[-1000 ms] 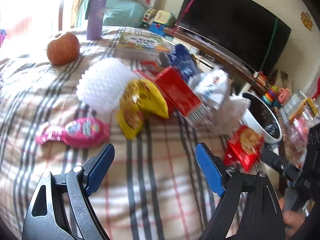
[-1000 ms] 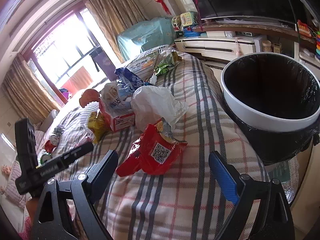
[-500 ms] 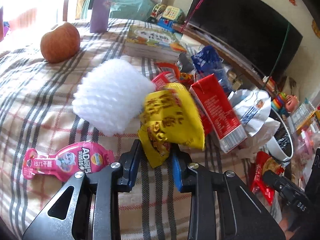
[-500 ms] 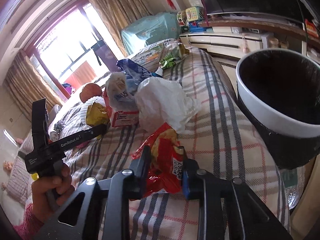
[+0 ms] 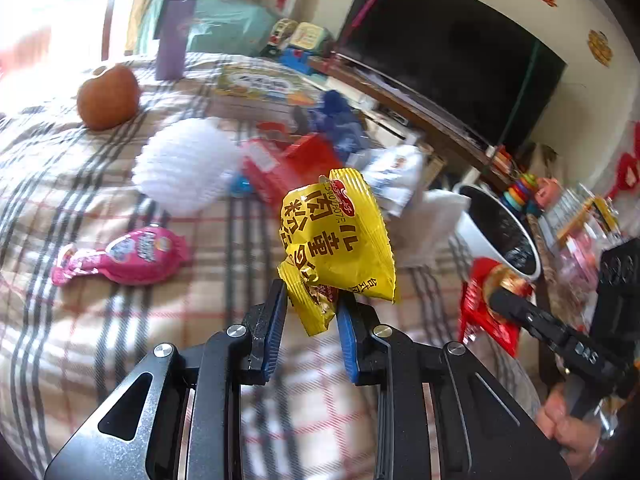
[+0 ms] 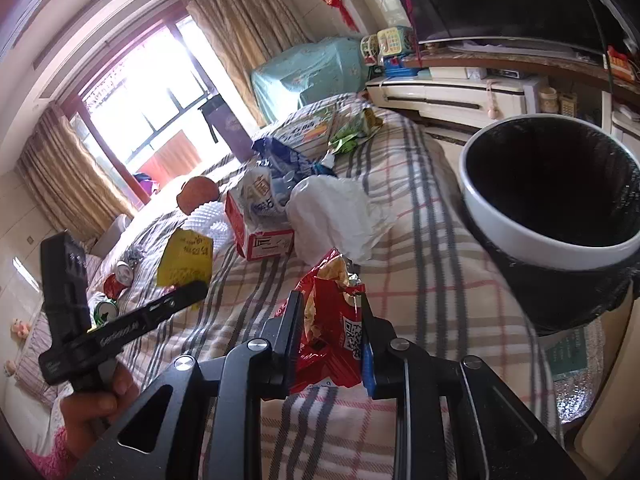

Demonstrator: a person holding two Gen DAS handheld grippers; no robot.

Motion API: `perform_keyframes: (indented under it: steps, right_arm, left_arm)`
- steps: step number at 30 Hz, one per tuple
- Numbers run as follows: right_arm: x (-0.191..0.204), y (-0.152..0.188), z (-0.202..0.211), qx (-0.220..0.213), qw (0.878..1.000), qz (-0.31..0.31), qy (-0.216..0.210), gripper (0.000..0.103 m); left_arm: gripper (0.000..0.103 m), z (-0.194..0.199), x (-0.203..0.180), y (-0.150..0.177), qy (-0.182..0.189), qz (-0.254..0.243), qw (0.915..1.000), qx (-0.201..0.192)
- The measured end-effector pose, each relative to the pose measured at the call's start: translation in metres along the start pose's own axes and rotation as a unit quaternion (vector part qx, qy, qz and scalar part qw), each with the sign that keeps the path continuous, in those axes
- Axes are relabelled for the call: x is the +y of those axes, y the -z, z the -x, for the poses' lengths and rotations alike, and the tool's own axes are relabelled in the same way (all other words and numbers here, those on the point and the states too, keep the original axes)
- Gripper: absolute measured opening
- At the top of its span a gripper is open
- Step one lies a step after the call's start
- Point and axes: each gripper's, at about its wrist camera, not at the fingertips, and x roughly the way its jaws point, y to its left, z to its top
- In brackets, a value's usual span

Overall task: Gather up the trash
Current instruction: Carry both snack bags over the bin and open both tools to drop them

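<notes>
My left gripper (image 5: 312,294) pinches the lower corner of a crumpled yellow snack packet (image 5: 340,236) and holds it clear of the plaid bedspread (image 5: 120,340); its jaws are still closing on it. My right gripper (image 6: 332,306) is shut on a red snack bag (image 6: 344,324) with a QR code, just above the bedspread. A white-rimmed bin with a black liner (image 6: 520,236) stands off the bed's edge, right of the right gripper. The right wrist view shows the yellow packet (image 6: 186,258) at the left, and the left wrist view shows the red bag (image 5: 480,316) at the right.
More litter lies ahead: a white foam net (image 5: 180,164), a pink packet (image 5: 128,252), a red carton (image 6: 260,236), a white plastic bag (image 6: 336,216), blue wrappers and drink cans (image 6: 120,276). An apple (image 5: 108,96), a purple bottle (image 5: 172,40) and a book sit farther back.
Both grippers went from wide open to shut, the left on the yellow packet and the right on the red bag. The yellow packet has come up off the bedspread.
</notes>
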Motion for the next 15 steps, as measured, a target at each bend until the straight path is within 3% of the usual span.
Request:
perform_keyframes:
  steps: [15]
  right_arm:
    - [-0.029,-0.004,0.026,-0.027,0.999,-0.026,0.027,0.024]
  left_arm:
    - [0.023,-0.005,-0.066,0.012,0.054,-0.055,0.9967,0.025]
